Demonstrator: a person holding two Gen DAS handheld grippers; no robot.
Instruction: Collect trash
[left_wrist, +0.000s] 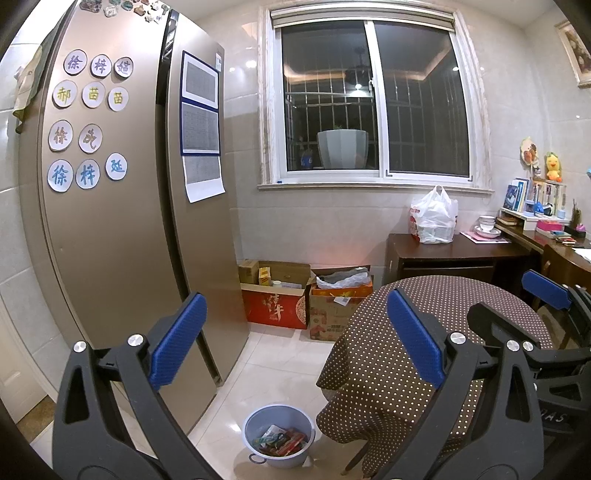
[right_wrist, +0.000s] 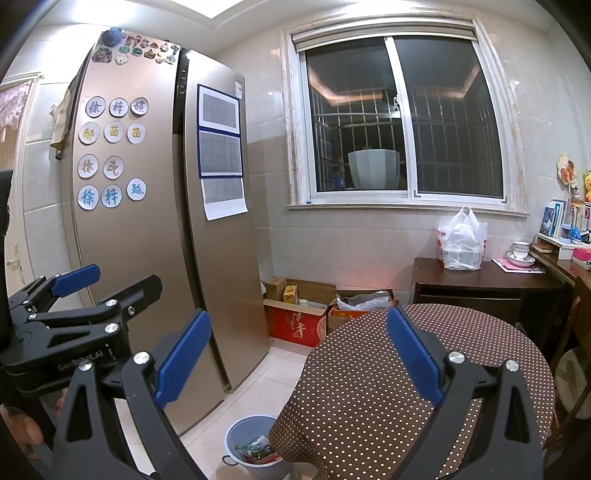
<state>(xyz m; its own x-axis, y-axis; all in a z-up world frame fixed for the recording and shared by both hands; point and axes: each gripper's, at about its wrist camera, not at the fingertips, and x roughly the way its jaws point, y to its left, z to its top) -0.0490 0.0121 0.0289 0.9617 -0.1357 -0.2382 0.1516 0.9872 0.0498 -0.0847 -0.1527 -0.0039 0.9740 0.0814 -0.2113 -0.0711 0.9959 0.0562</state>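
Observation:
A grey-blue bin (left_wrist: 277, 435) stands on the tiled floor beside the table, with colourful wrappers (left_wrist: 281, 441) inside; it also shows in the right wrist view (right_wrist: 246, 445). My left gripper (left_wrist: 295, 339) is open and empty, held high above the floor. My right gripper (right_wrist: 295, 354) is open and empty over the edge of the round table with a brown polka-dot cloth (right_wrist: 373, 384). Each gripper shows at the edge of the other's view: the right one (left_wrist: 554, 332) and the left one (right_wrist: 70, 306).
A tall gold fridge (left_wrist: 122, 206) stands at the left, close to the bin. Cardboard boxes (left_wrist: 295, 299) sit on the floor under the window. A dark side table (left_wrist: 454, 254) holds a white plastic bag (left_wrist: 434, 218). A cluttered desk (left_wrist: 554, 229) is at the right.

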